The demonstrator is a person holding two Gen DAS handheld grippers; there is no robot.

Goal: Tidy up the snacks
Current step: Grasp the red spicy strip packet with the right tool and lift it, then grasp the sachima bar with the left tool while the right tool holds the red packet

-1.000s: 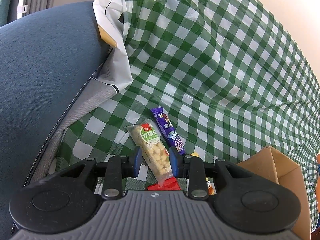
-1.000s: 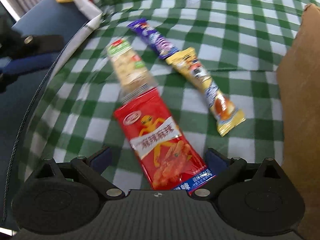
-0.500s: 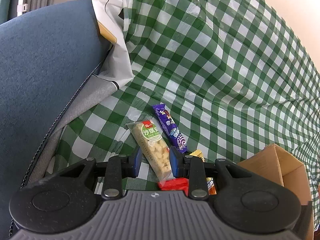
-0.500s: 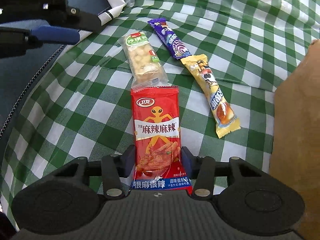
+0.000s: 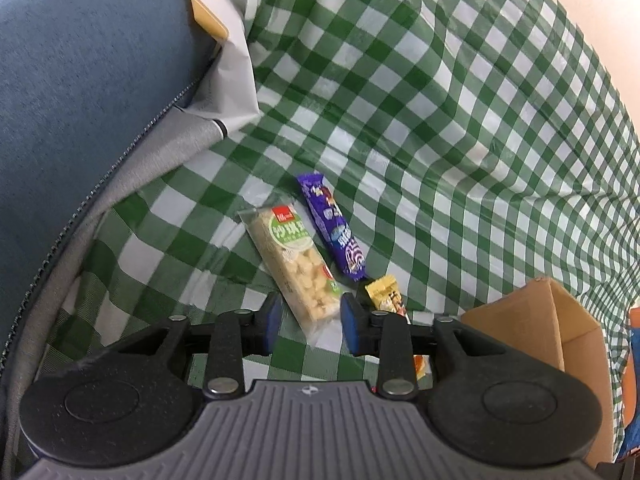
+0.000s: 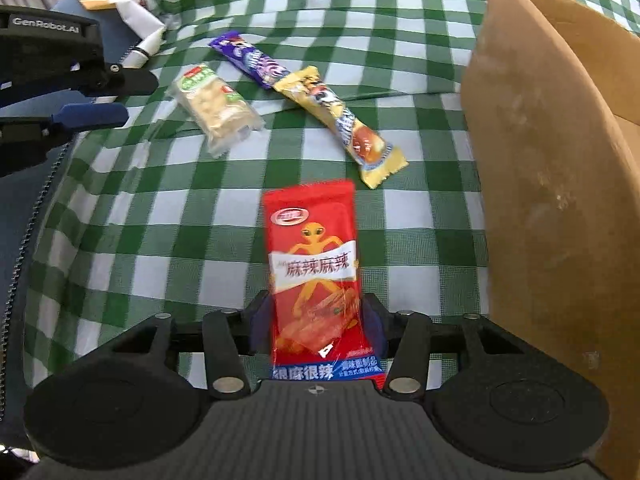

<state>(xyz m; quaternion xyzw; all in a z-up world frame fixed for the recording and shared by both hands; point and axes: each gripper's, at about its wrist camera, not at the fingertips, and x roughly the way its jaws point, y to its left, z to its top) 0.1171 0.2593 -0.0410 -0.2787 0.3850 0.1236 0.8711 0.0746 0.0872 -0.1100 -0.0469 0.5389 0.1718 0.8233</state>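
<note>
Red snack pack (image 6: 314, 268) clamped in right gripper (image 6: 316, 328), jaws opening, lower edge hidden; left gripper (image 5: 307, 322) apart, opening.

The red snack packet (image 6: 314, 276) at lower centre of the right wrist view carries large white-banded characters "麻辣麻辣" and, on its blue bottom strip, "很麻很辣". At the upper left, the black gripper body (image 6: 48, 46) reads "GenRobot.AI". Print on the other wrappers is too small or blurred to read.
</note>
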